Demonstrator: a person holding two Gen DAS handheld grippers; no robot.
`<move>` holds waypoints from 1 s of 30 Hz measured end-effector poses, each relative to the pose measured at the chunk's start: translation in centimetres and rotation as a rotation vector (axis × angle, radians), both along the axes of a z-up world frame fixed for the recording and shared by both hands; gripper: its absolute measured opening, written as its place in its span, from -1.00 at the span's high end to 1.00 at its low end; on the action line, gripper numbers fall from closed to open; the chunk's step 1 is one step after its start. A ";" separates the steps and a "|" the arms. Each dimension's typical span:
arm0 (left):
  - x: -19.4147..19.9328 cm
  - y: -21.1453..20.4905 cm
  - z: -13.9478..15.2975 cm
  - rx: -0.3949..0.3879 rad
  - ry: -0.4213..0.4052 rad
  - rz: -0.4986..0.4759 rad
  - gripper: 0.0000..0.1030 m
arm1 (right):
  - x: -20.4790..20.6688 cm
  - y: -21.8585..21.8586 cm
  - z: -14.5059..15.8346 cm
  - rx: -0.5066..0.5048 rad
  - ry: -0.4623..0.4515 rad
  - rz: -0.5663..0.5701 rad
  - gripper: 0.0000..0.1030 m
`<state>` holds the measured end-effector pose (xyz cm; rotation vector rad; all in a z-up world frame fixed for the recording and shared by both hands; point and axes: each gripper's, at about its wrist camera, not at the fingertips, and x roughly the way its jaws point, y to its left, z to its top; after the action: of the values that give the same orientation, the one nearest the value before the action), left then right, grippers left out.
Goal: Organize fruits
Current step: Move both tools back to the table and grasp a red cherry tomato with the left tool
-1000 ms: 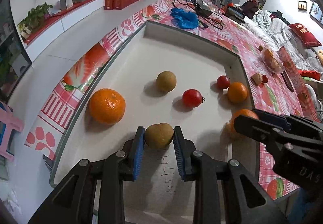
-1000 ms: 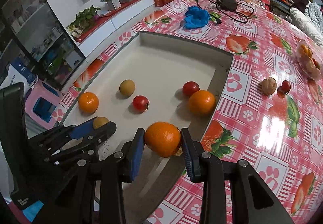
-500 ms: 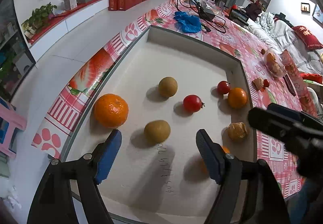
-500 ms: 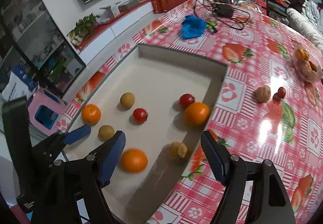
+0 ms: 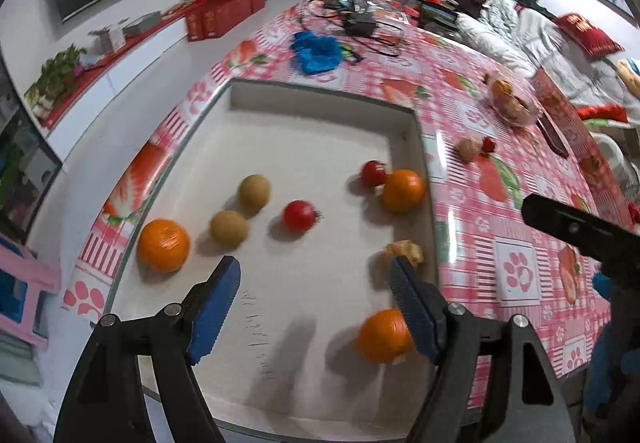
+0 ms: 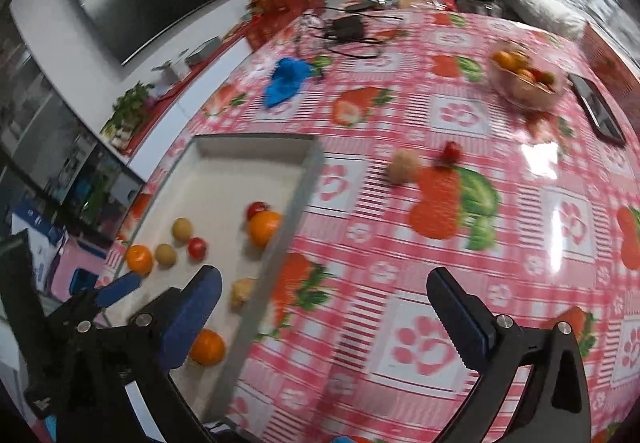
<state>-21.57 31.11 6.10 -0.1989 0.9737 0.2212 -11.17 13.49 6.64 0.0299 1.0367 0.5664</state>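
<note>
- Left wrist view: left gripper (image 5: pixel 316 297) gapes, nothing between its jaws, above the tray (image 5: pixel 320 99); oranges (image 5: pixel 163 245), kiwis (image 5: pixel 229 228) and tomatoes (image 5: pixel 299 215) lie inside.
- Right wrist view: right gripper (image 6: pixel 324 297), its jaws just opened wide and empty, hangs over the worktop (image 6: pixel 440 183) beside the tray; a bowl (image 6: pixel 528 83) stands far off.

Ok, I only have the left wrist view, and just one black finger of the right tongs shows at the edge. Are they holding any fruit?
Observer: No. The right tongs have just been opening; they stand wide with nothing between them.
Operator: What are they over?
Observer: The pink tablecloth, just outside the tray wall.
Operator: Anything ahead of them?
Observer: A brown fruit and a small red one lie on the cloth further ahead.
</note>
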 end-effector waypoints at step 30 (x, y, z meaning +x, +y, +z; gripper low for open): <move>16.5 -17.3 2.2 0.165 0.009 -0.351 -0.55 | 2.9 -19.1 -6.5 -0.257 -0.052 -0.327 -1.00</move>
<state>-5.03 13.82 8.26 0.1254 0.9779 -0.0203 -8.25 -5.57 0.13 -0.0410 1.0213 0.1347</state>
